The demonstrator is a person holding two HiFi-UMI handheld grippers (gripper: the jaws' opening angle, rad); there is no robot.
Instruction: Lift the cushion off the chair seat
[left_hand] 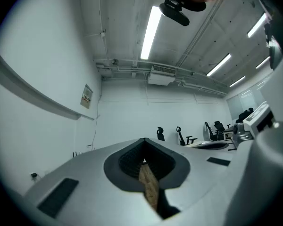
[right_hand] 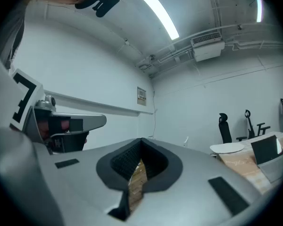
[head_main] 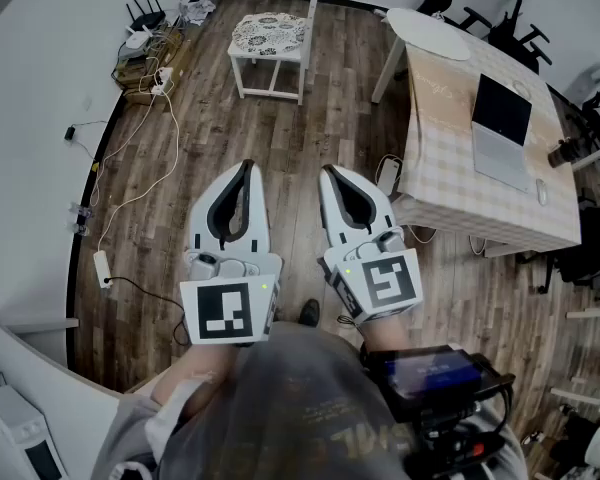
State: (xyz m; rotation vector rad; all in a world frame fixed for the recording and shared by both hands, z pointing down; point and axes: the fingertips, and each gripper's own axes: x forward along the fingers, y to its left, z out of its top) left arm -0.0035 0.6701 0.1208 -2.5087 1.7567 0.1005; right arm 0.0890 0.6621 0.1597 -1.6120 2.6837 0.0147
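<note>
Standing on the wood floor (head_main: 310, 118), the person holds both tools level at the front, side by side and apart from each other. The left gripper (head_main: 248, 166) has its jaws together at the tips with nothing between them; only floorboards show through the slot behind the tips. The right gripper (head_main: 330, 172) is likewise closed and empty.

The cushion (head_main: 268, 32), patterned, lies flat on the seat of the white chair (head_main: 271, 63) at the far end of the room, near the wall and well apart from both grippers. Bare floor lies between the grippers and the chair.

Left margin: white cables (head_main: 145, 168) trail along the wall's foot to a power strip (head_main: 102, 266), with routers (head_main: 145, 18) in the corner beside the chair.

Right margin: the table (head_main: 450, 183), under a checked cloth, stands just beside the right gripper and carries a laptop (head_main: 502, 123).
</note>
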